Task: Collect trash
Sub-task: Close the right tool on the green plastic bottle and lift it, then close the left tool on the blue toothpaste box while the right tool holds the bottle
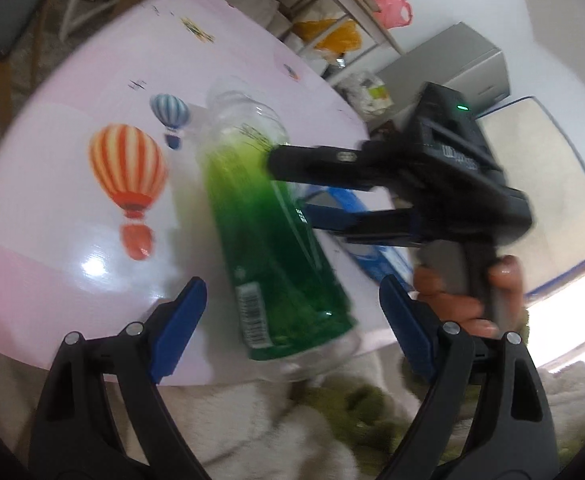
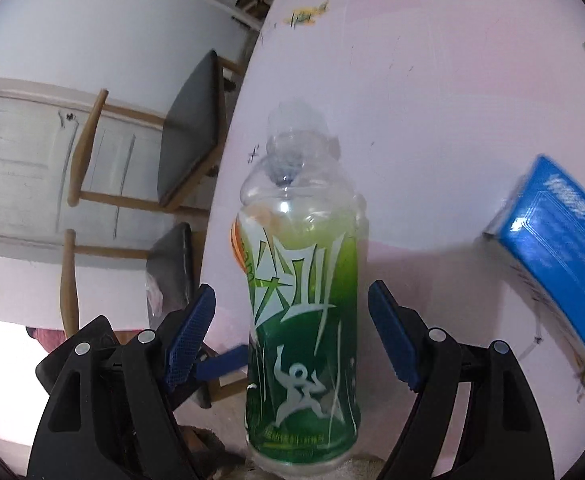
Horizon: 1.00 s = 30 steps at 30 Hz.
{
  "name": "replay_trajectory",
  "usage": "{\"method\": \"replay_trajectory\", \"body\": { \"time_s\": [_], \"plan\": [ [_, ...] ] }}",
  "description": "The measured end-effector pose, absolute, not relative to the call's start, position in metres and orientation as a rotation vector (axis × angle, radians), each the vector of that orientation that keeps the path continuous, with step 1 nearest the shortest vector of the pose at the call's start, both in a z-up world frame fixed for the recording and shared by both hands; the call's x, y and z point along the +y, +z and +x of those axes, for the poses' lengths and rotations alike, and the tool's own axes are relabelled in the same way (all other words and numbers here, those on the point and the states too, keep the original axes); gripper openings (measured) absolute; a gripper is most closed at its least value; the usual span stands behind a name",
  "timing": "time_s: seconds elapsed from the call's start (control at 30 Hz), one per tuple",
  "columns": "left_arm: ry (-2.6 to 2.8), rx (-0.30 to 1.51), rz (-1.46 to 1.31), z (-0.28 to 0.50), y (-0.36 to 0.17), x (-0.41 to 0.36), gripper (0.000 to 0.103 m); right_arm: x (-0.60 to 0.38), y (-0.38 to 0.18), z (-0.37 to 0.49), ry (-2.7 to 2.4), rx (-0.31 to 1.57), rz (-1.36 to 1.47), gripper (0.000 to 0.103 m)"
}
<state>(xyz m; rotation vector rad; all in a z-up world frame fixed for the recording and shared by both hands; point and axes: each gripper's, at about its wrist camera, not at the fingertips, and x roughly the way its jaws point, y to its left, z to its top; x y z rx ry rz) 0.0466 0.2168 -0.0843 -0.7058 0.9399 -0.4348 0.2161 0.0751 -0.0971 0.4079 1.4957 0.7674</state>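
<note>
Green-labelled empty plastic bottle (image 2: 302,312) stands at the desk (image 2: 432,100) edge beside a blue box (image 2: 564,248), between both released grippers (image 1: 292,320) (image 2: 292,336); likely light, slick, crushable, best gripped mid-label.

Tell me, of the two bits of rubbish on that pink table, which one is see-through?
The green-labelled plastic bottle, standing between the open fingers of the right hand-held gripper; its neck is clear. The blue box beside it is opaque cardboard.

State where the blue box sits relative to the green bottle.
In the right wrist view, the blue box lies on the pink table, right of the green bottle.
</note>
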Motion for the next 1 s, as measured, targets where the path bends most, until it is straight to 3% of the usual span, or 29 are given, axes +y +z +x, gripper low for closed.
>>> {"method": "replay_trajectory", "body": {
  "time_s": [0.1, 0.23, 0.57, 0.77, 1.0],
  "plan": [
    [-0.457, 0.935, -0.706, 0.047, -0.085, 0.213, 0.084, 0.078, -0.111, 0.218, 0.779, 1.538, 0.403, 0.076],
    [-0.495, 0.938, -0.701, 0.047, -0.084, 0.206, 0.084, 0.078, -0.121, 0.215, 0.81, 1.563, 0.396, 0.058],
    [-0.483, 0.926, -0.68, 0.039, -0.071, 0.213, 0.084, 0.046, -0.09, 0.21, 0.887, 1.449, 0.368, 0.056],
    [-0.502, 0.95, -0.673, 0.051, -0.073, 0.201, 0.084, -0.027, -0.038, 0.208, 0.853, 1.292, 0.378, 0.056],
    [-0.552, 1.034, -0.599, 0.076, -0.082, 0.158, 0.084, -0.144, 0.0, 0.227, 0.513, 1.091, 0.194, 0.056]
  ]
}}
